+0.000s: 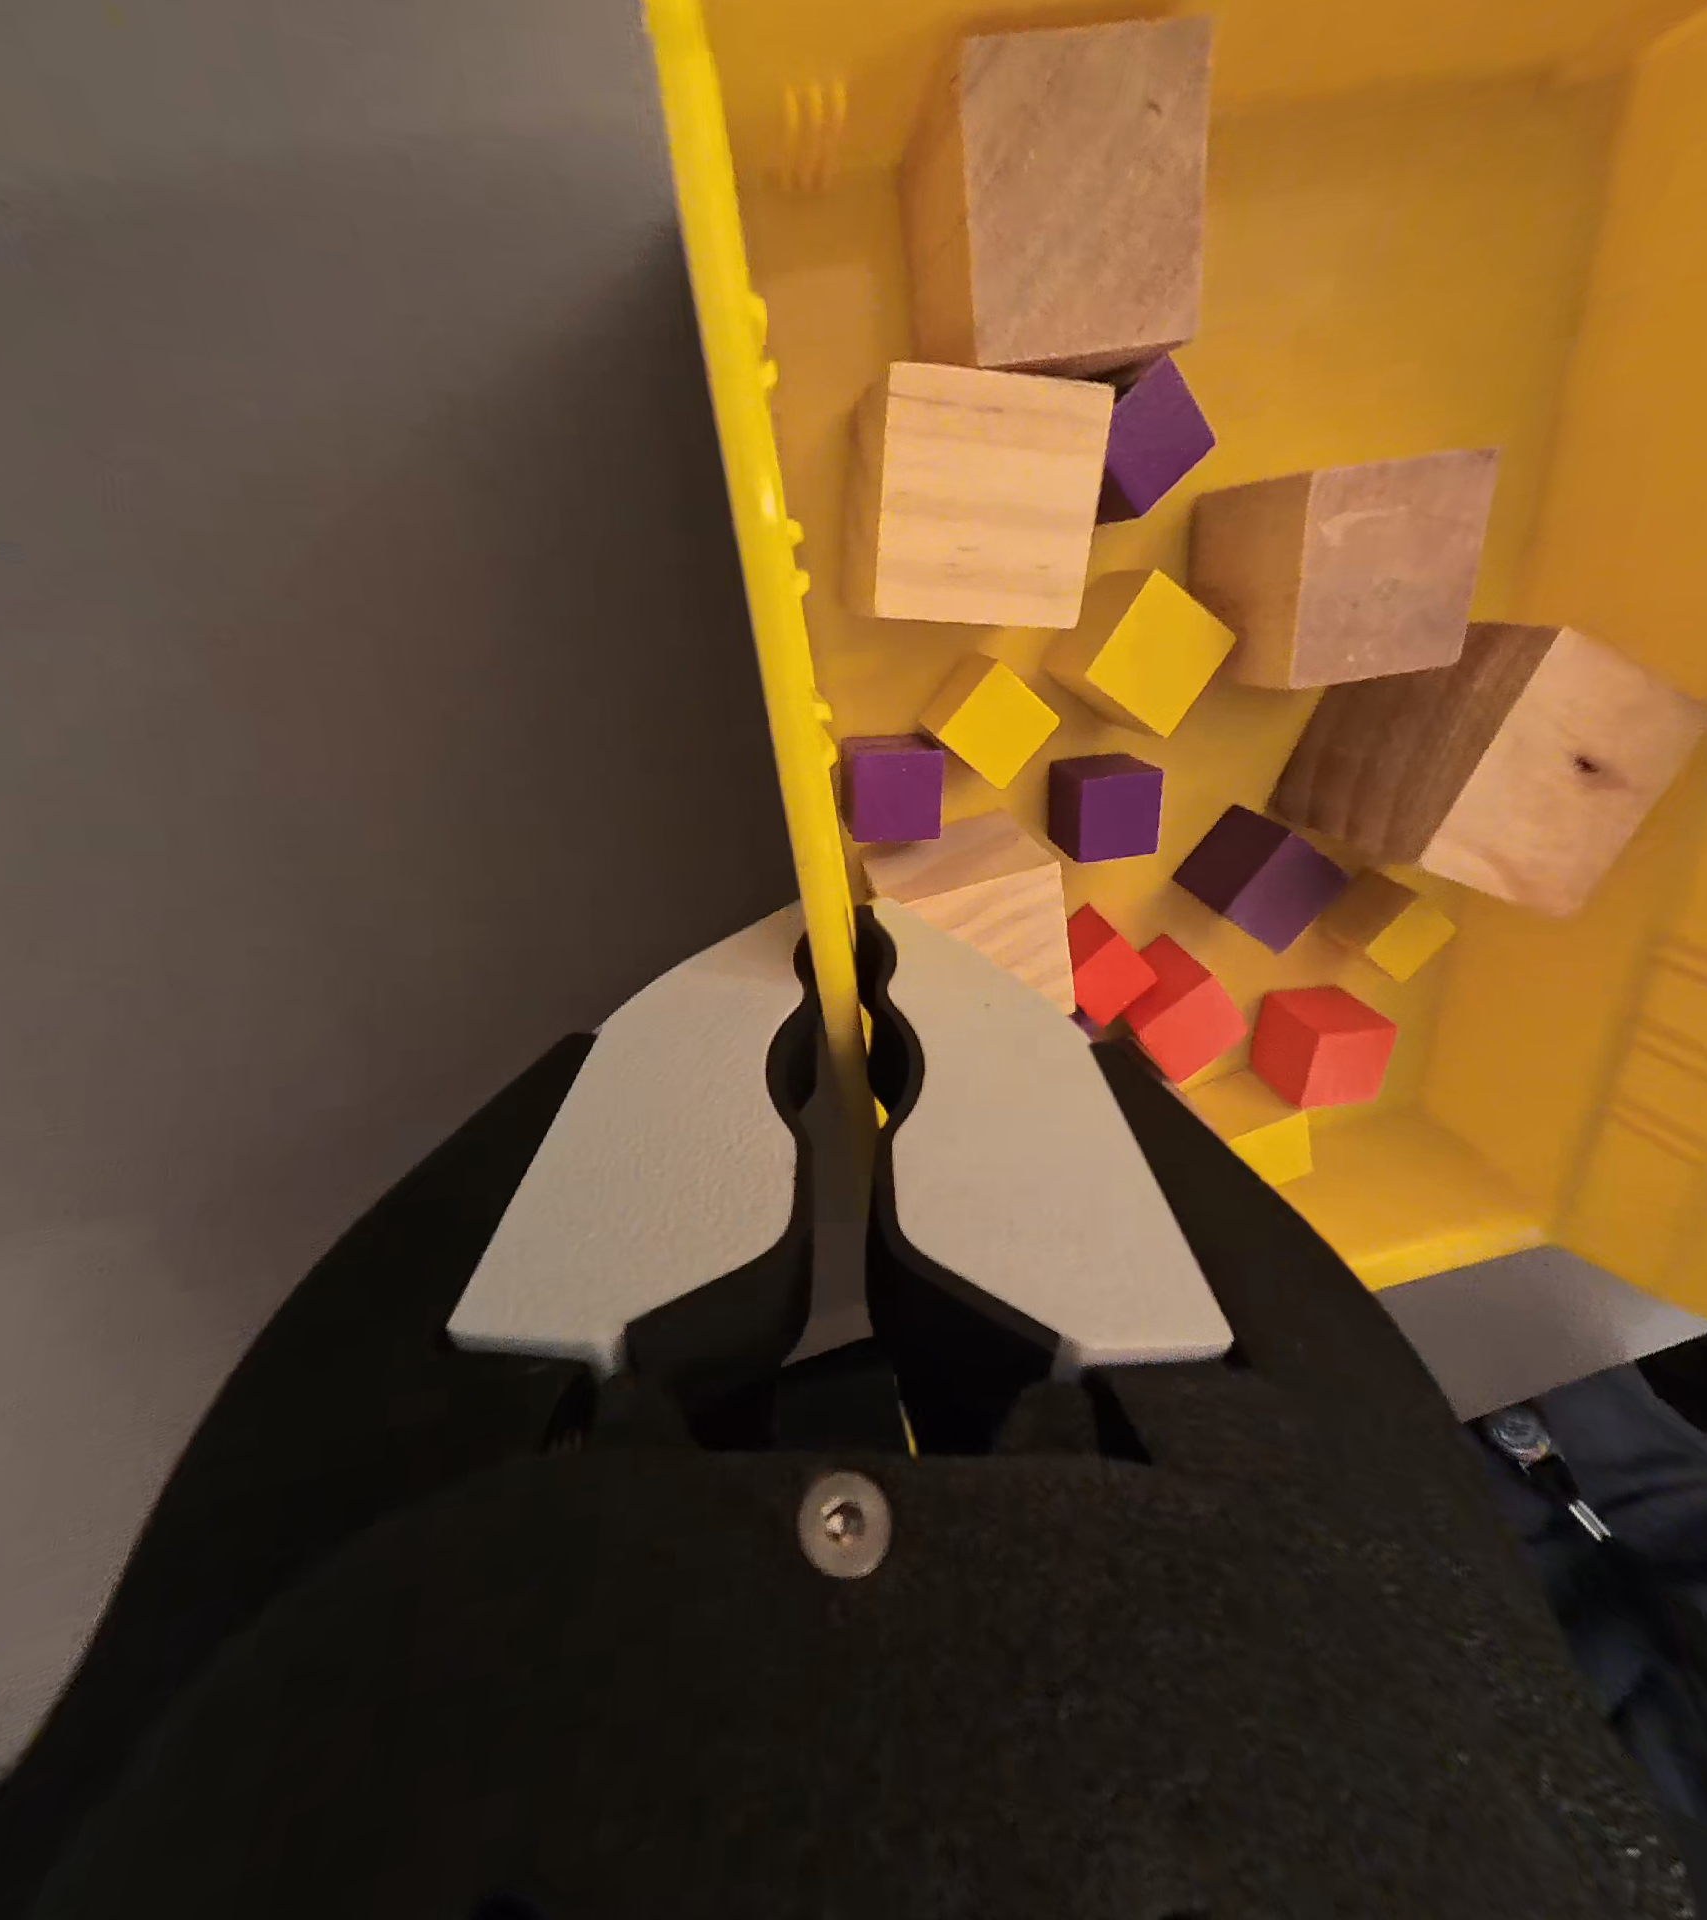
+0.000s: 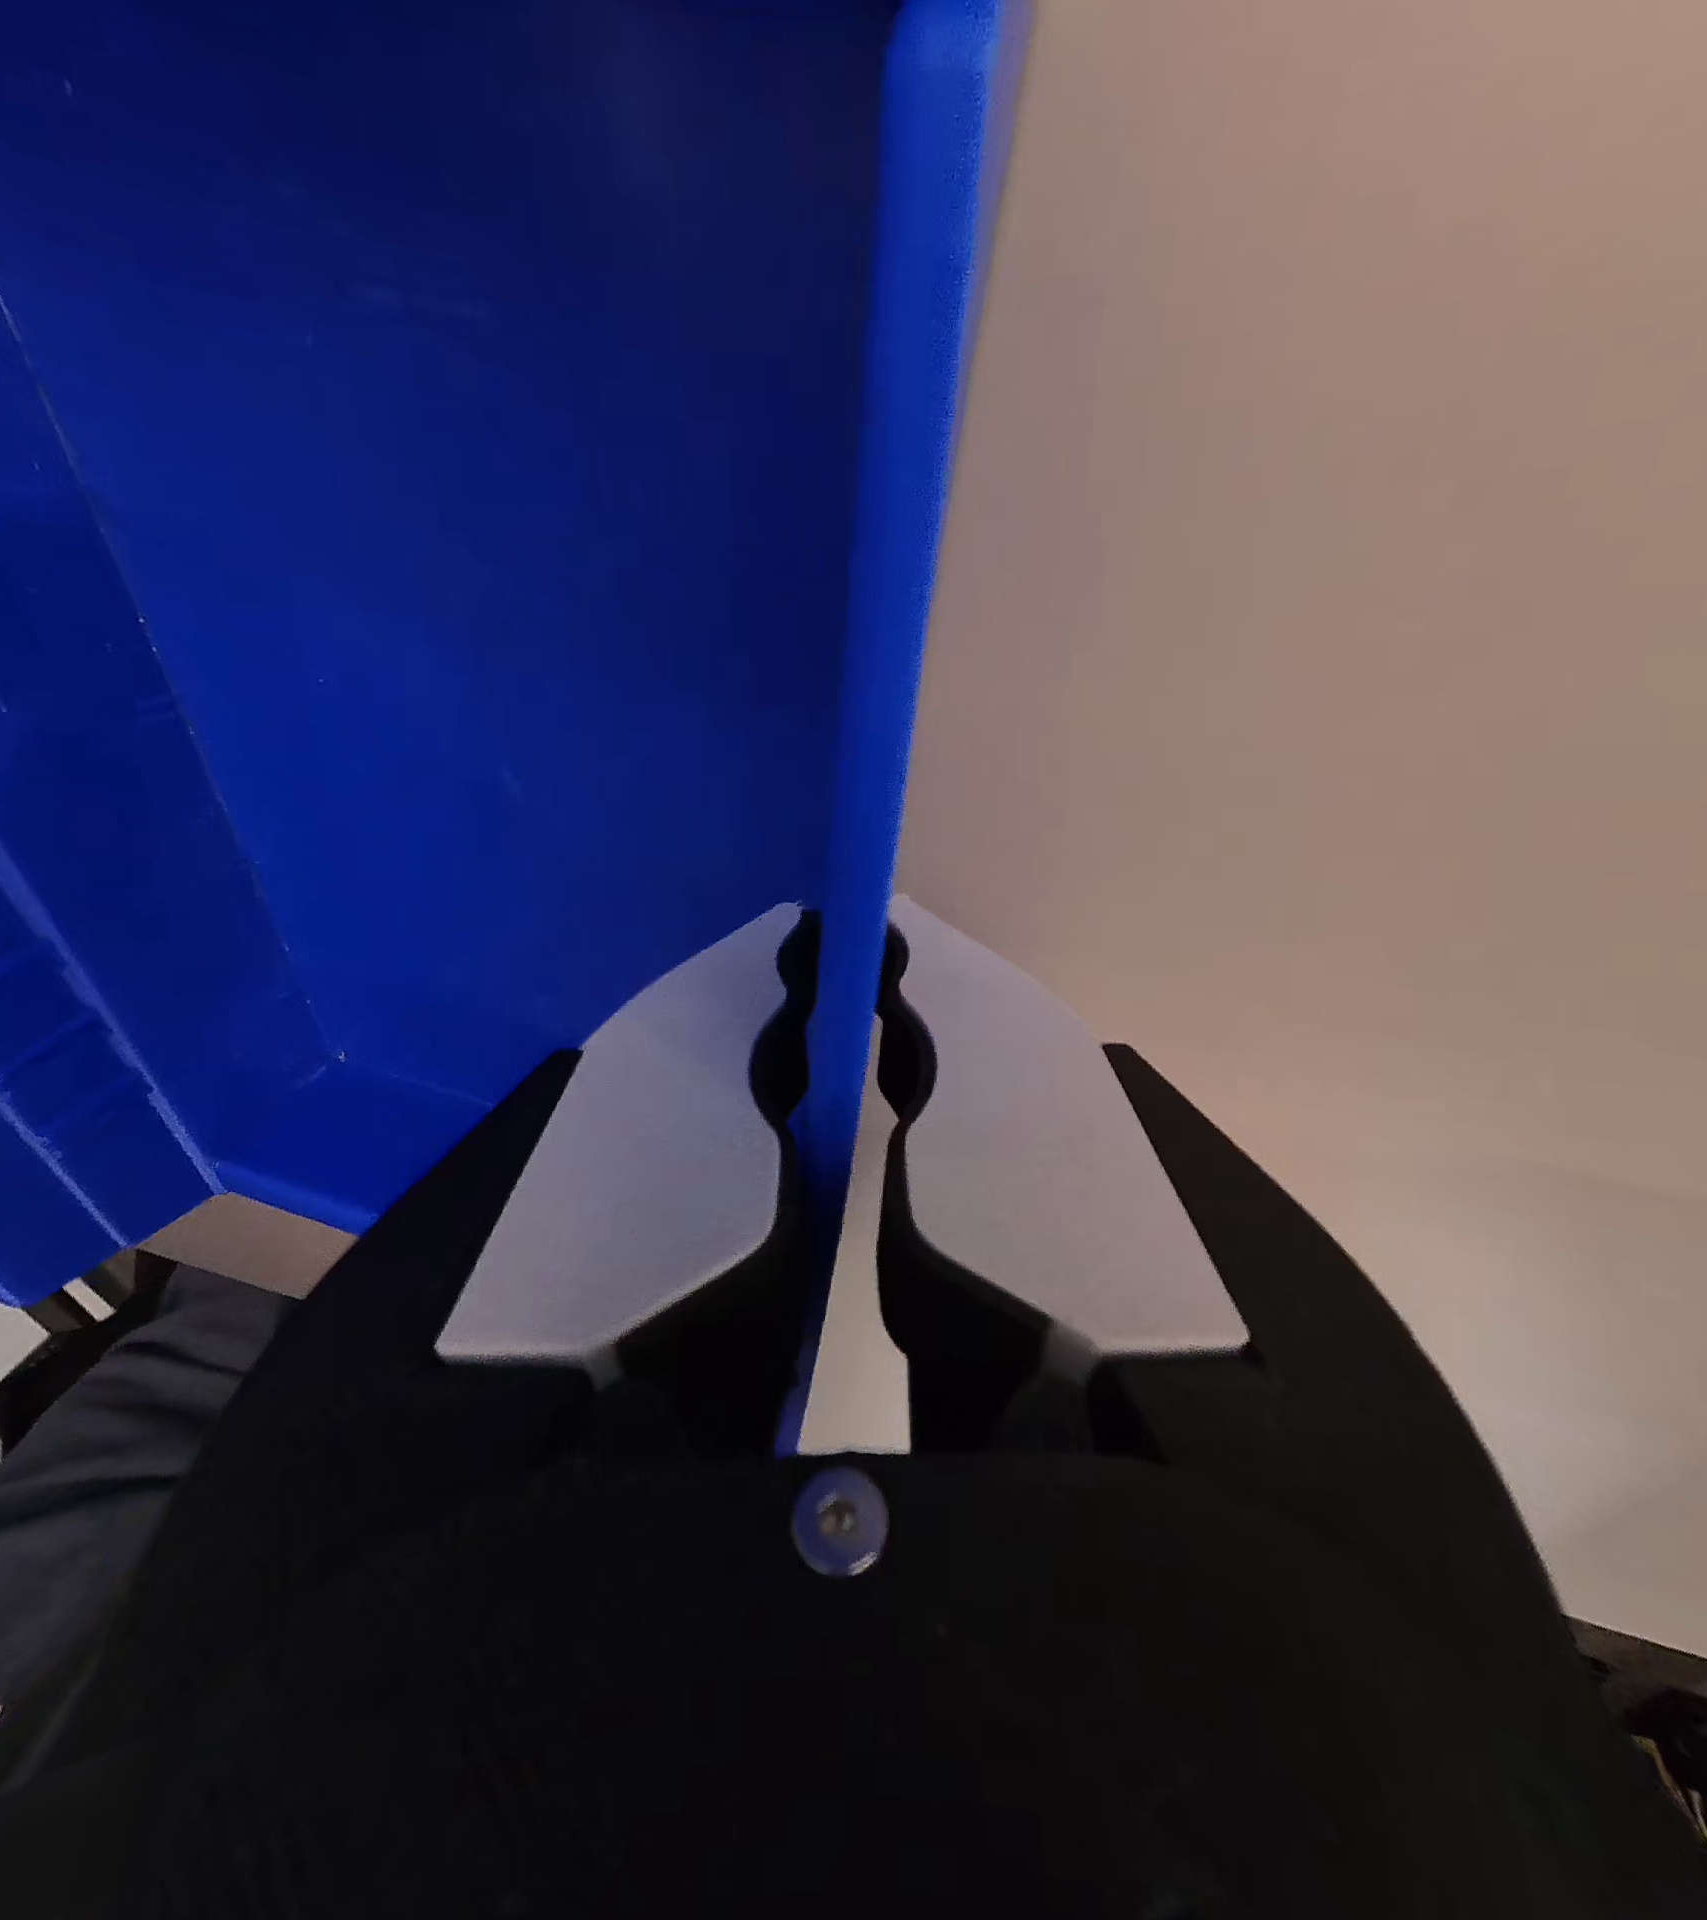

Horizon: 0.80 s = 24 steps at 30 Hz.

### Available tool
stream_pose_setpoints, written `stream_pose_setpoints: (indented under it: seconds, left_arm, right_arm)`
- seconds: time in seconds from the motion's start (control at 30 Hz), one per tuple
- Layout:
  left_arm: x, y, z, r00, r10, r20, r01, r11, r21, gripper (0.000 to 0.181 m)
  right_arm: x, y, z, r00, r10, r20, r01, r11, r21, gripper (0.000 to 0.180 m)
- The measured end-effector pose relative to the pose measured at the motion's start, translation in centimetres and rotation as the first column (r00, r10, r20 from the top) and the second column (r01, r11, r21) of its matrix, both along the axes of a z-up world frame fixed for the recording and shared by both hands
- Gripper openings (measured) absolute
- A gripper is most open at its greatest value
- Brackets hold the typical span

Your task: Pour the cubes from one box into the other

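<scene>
Two grippers, each clamped on a box wall. Nearest in my left wrist view, the left gripper point(image 1: 841, 1023) pinches the thin side wall of the yellow box point(image 1: 1514, 416), one finger inside, one outside. Beyond the fingers, the cubes point(image 1: 1109, 665) lie loose on its floor: big plain wooden ones, small red, purple and yellow ones. In my right wrist view, the right gripper point(image 2: 844, 1023) grips the upright side wall of the blue box point(image 2: 413, 520); its inside looks empty, though I see only part of it. Both boxes seem stiff, light plastic, smooth enough to slip, so I'd keep hold of the rims. Loose cubes will slide and tumble fast once tipped.
</scene>
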<state>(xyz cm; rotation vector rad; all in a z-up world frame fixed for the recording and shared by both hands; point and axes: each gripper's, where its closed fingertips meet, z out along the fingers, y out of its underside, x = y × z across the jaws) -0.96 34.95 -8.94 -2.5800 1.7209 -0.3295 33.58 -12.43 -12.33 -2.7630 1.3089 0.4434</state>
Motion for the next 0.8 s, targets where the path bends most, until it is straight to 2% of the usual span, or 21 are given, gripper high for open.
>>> stream_pose_setpoints:
  seconds: [0.23,0.5,0.7,0.8]
  left_arm:
    - [-4.0,4.6,0.1,0.996,0.069,0.057,-0.070,0.997,0.031,0.004]
    - [-6.8,7.0,0.1,0.993,0.067,0.097,-0.074,0.995,0.069,0.006]
    - [-7.2,7.9,0.1,0.991,0.034,0.130,-0.045,0.995,0.084,0.006]
    - [-7.2,7.9,0.1,0.990,0.029,0.139,-0.040,0.996,0.081,0.006]
  right_arm:
    - [-2.6,3.7,0.0,0.998,0.060,0.006,-0.060,0.998,0.005,0.010]
    - [-4.8,6.3,0.1,0.998,0.065,0.007,-0.065,0.998,-0.002,0.010]
    - [-5.4,7.5,1.4,0.998,0.035,-0.046,-0.029,0.992,0.121,0.021]
    - [-4.7,7.0,3.9,1.000,0.019,-0.007,-0.017,0.982,0.191,0.009]
